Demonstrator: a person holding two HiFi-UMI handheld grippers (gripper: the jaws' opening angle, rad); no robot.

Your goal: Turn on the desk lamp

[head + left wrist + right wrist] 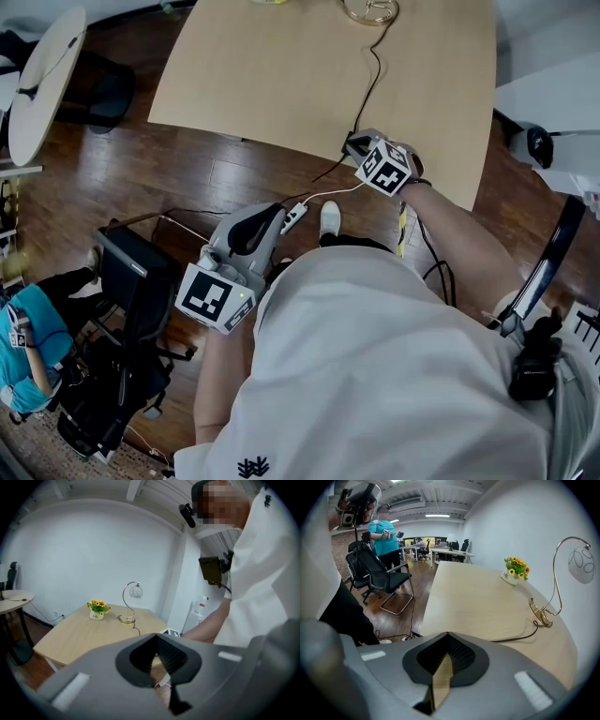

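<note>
Both tongs are closed and empty. The right tongs (448, 635) hover at the surface's (309, 80) near edge, the left tongs (156, 637) short of it, the lamp (582, 565) far ahead.

A wooden table (281, 75) fills the top, with the lamp base (370, 11) at its far edge and a black cord (372, 80) running to the near edge. The right gripper (356, 145) is at that edge, beside the cord. The left gripper (265, 221) hangs over the floor near a white power strip (293, 217); a chair (131, 281) stands at left
</note>
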